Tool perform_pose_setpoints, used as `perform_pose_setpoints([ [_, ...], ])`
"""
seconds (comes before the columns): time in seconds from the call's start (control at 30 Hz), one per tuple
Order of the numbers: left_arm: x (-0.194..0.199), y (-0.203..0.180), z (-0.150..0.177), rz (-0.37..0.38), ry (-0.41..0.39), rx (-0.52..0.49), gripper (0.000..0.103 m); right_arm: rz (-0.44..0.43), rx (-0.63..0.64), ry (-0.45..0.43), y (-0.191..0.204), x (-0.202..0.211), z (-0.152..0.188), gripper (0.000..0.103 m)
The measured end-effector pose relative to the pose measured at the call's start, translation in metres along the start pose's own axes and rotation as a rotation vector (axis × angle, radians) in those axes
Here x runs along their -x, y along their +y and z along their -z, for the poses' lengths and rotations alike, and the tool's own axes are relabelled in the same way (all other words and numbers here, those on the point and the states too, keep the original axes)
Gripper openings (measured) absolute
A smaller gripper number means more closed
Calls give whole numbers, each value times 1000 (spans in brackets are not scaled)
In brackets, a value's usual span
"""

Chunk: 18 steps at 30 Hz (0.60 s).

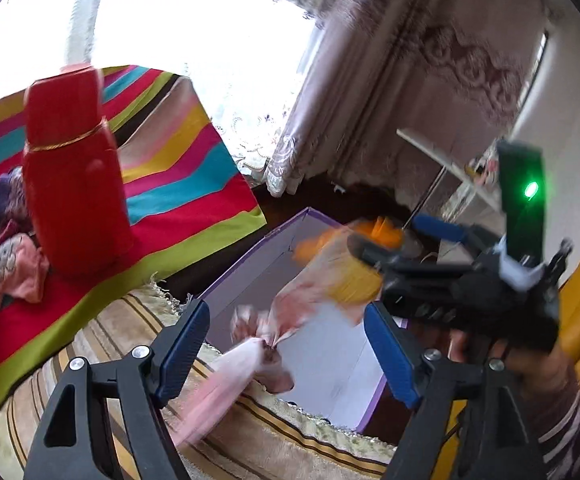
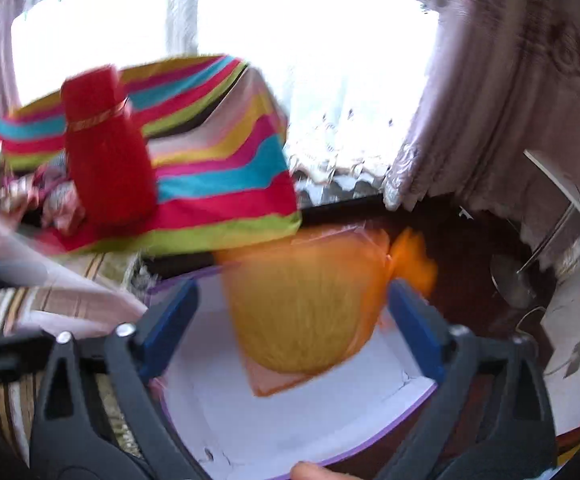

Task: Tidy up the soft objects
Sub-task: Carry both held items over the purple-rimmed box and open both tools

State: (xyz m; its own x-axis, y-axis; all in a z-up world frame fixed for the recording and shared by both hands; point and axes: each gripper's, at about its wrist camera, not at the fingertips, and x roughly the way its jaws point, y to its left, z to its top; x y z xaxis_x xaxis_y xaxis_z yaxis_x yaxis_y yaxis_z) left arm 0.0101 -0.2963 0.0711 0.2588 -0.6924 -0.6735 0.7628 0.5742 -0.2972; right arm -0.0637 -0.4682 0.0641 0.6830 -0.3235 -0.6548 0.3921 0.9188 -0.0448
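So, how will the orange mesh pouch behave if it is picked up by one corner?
The orange mesh pouch will probably hang floppy: its gathered top looks thin and gauzy. It seems light for its size. Over the purple-edged box, it should not roll.

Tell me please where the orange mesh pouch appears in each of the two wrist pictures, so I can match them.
Left wrist view: the orange mesh pouch is right of centre, blurred, over the purple-rimmed box, beside the right gripper.
Right wrist view: the pouch fills the centre, between the open blue fingers, above the same box.
Shared landmark: the red bag standing on the striped cloth, upper left in both.
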Motion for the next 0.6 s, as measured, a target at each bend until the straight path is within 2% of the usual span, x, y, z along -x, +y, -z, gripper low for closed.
perform_pose_setpoints([
  [0.07, 1, -1, 4, -30, 8, -18, 80, -1, 1, -48, -1, 3, -2, 103],
  [0.2, 10, 12, 9, -258, 28, -58, 80, -55, 37, -44, 17, -1, -3, 103],
  [0.3, 25, 34, 15, -402, 26, -24, 80, -103, 45, -46, 34, 0, -3, 103],
  [0.6, 80, 111, 32, -684, -29, 116, 80, -214, 102, -49, 97, 7, -8, 103],
])
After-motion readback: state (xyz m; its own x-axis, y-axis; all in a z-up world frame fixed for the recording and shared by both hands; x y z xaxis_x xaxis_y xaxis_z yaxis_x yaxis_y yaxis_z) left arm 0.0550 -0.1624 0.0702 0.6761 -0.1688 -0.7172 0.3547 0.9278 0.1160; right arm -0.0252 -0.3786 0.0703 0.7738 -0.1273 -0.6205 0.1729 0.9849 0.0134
